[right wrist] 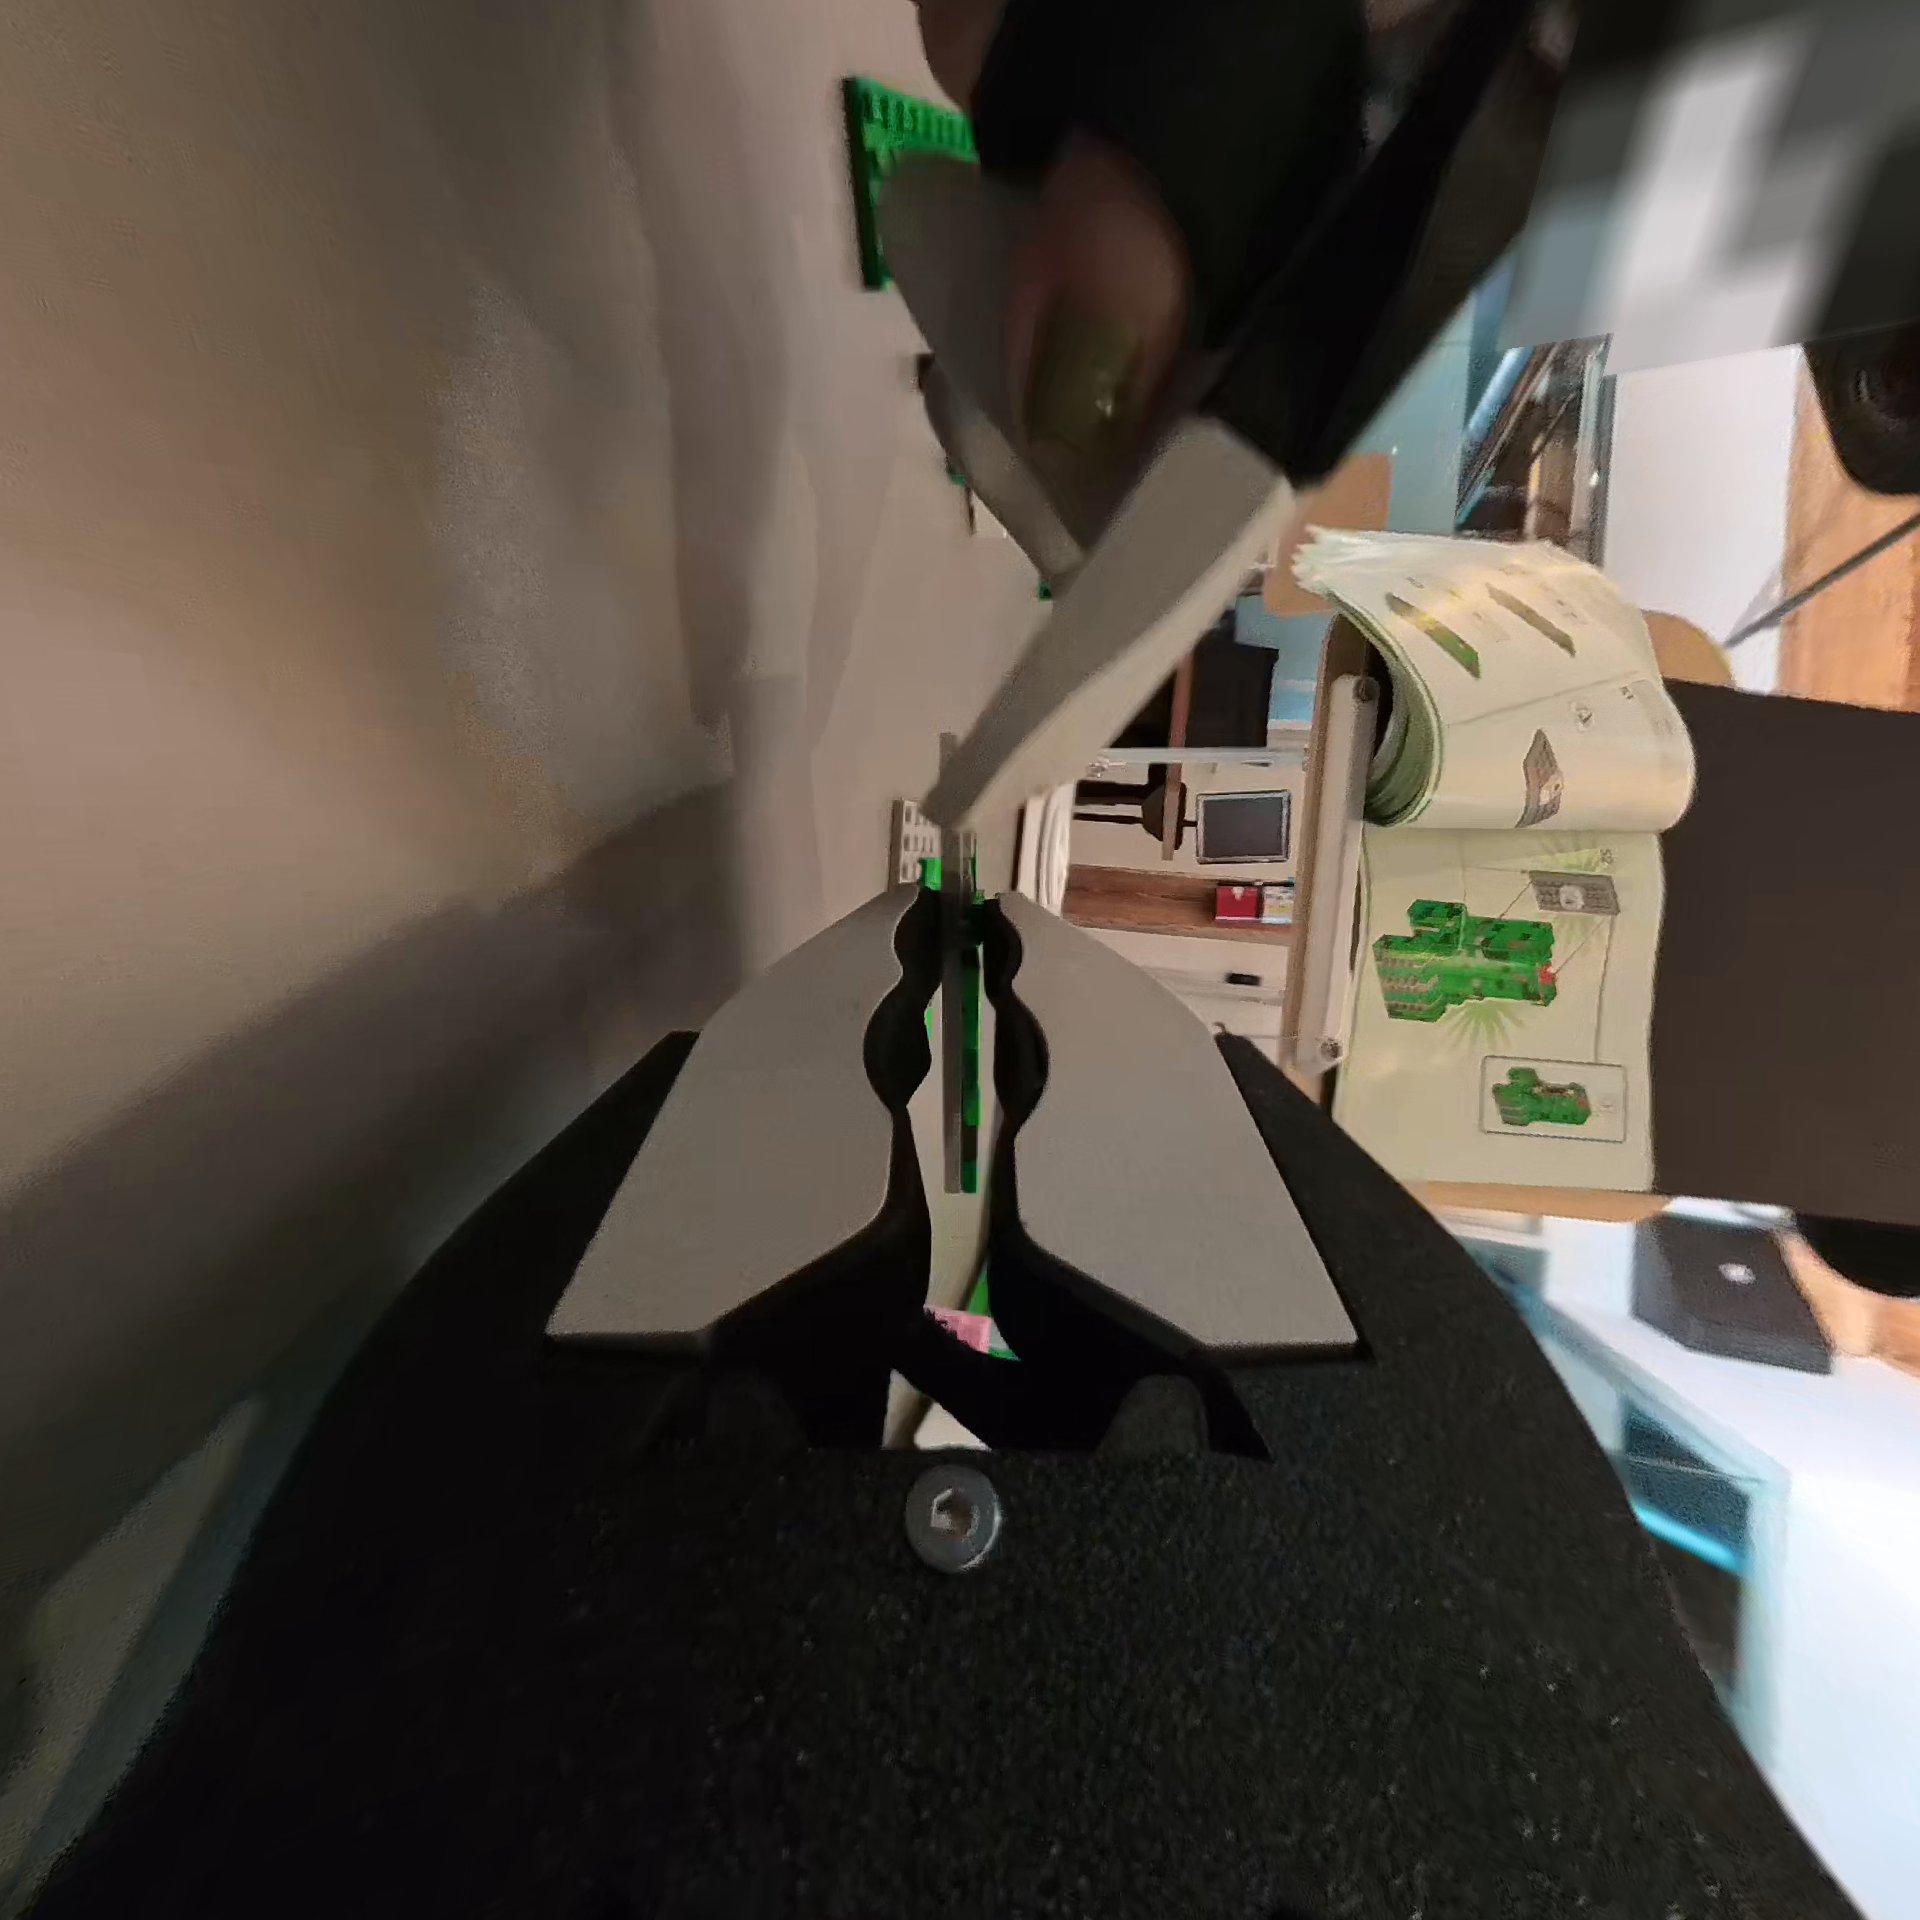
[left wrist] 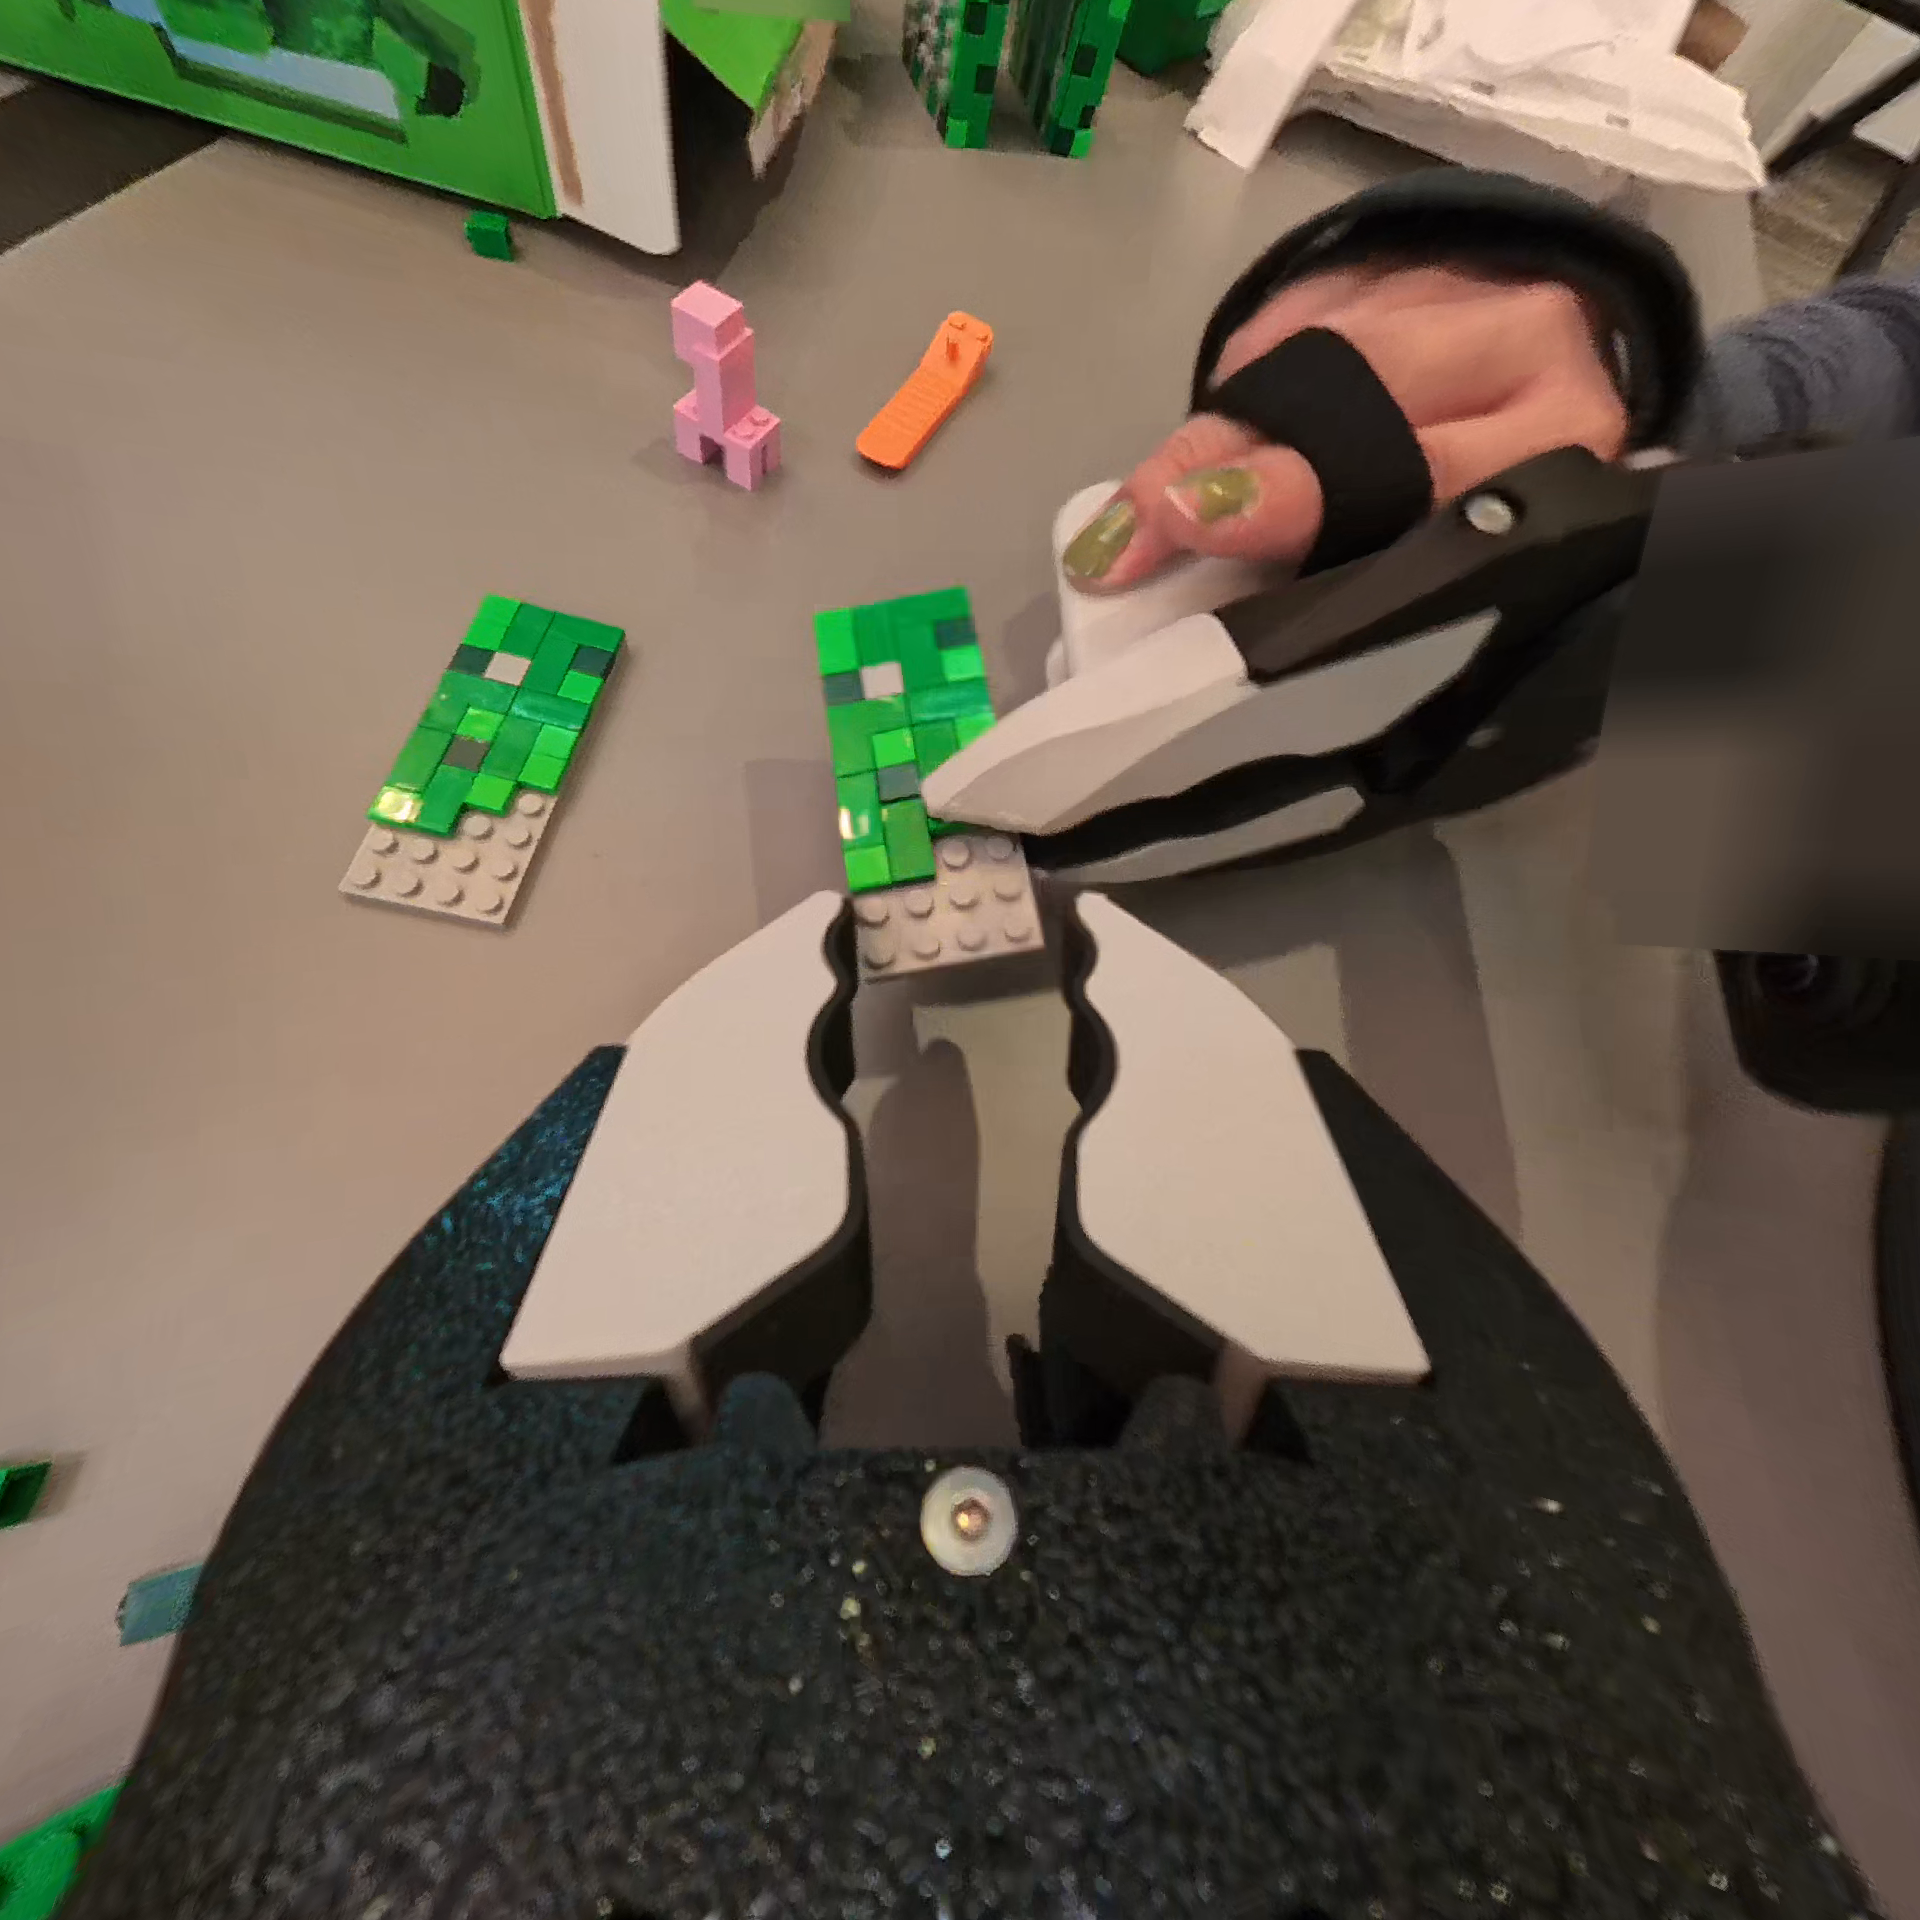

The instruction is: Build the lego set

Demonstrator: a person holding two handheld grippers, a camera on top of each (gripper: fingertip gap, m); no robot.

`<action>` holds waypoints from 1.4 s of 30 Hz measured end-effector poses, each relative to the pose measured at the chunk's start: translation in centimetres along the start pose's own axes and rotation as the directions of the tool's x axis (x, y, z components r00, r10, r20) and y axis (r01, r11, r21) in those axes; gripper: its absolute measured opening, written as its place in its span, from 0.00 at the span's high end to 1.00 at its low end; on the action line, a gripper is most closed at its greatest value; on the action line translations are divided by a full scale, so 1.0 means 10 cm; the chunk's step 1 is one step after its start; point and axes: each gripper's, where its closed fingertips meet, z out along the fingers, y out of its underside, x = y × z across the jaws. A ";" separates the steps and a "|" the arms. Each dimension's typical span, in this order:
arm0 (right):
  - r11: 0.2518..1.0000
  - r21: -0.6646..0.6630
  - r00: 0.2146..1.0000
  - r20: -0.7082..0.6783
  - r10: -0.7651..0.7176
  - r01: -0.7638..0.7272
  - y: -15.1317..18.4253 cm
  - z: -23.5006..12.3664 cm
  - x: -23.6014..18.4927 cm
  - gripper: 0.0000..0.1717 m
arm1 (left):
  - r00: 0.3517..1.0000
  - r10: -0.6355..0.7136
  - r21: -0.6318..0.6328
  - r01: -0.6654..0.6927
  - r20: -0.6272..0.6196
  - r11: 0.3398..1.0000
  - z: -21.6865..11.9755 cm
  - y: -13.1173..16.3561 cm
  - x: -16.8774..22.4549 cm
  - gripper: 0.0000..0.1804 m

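Left tool [left wrist: 956, 914] is wide. The grey studded end of the green-tiled plate [left wrist: 894, 748] sits between its fingers. The left pad looks close to or at the plate edge and there is a visible gap on the right pad, so I count it as not gripped.

Right tool [right wrist: 961, 914] comes in from the right of the left tool and is narrow, pinching the same plate through its thickness. One finger is on the tiles and one underneath. In its own view the plate shows edge-on between the pads. The hand [left wrist: 1403, 416] is on its trigger.

My read on handling: the pinch is on the plate's side edge near the tile/stud boundary, so the plate could pivot. I'd keep the right tool level with steady squeeze. If the left tool is used, I'd centre it on the grey end so both pads meet together and clear of the right tool's tips, which are just beside it.

Around the tools:
- A second tiled plate [left wrist: 488, 727] lies flat on the bench [left wrist: 260, 468], left of the left tool.
- A pink brick figure [left wrist: 720, 390] and an orange wedge tool [left wrist: 920, 400] sit ahead, well apart.
- A green box [left wrist: 312, 94] and a green brick build [left wrist: 997, 73] are far ahead.
- A loose green piece [left wrist: 21, 1491] is near the left edge.
- An open booklet [right wrist: 1496, 987] is on a stand, right of the right tool.

Nothing lies between the tools and the plate. The only crowding is the two tools on one small plate.
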 end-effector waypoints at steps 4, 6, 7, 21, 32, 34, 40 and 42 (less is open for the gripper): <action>0.983 0.057 0.984 0.024 0.174 -0.176 0.03 -0.11 0.11 0.96 | 0.970 0.213 -0.031 -0.211 0.116 0.977 -0.04 0.04 -0.09 0.67; 0.957 0.109 0.962 0.067 0.263 -0.269 0.00 -0.15 0.15 0.96 | 0.914 0.350 0.011 -0.359 0.207 0.933 -0.10 -0.07 -0.08 0.68; 0.939 0.136 0.948 0.085 0.306 -0.315 -0.03 -0.18 0.18 0.96 | 0.885 0.394 0.028 -0.413 0.247 0.910 -0.13 -0.13 -0.07 0.69; 0.821 0.258 0.839 0.361 0.407 -0.509 -0.27 -0.45 0.28 0.96 | 0.625 0.719 0.049 -0.764 0.305 0.643 -0.20 -0.27 0.34 0.97; 0.700 0.238 0.669 0.600 0.439 -0.673 -0.31 -0.62 0.30 0.96 | 0.616 0.741 0.123 -0.784 0.267 0.608 -0.20 -0.29 0.51 0.97; 0.692 0.223 0.644 0.629 0.435 -0.686 -0.30 -0.61 0.28 0.96 | 0.628 0.734 0.126 -0.775 0.257 0.619 -0.19 -0.28 0.52 0.97; 0.855 0.288 0.902 0.174 0.395 -0.431 -0.14 -0.29 0.48 0.97 | 0.853 0.465 0.197 -0.510 0.236 0.837 -0.26 -0.32 0.22 0.80; 0.924 0.260 0.957 0.007 0.289 -0.281 -0.11 -0.23 0.53 0.97 | 0.931 0.331 0.246 -0.360 0.150 0.900 -0.29 -0.29 0.17 0.74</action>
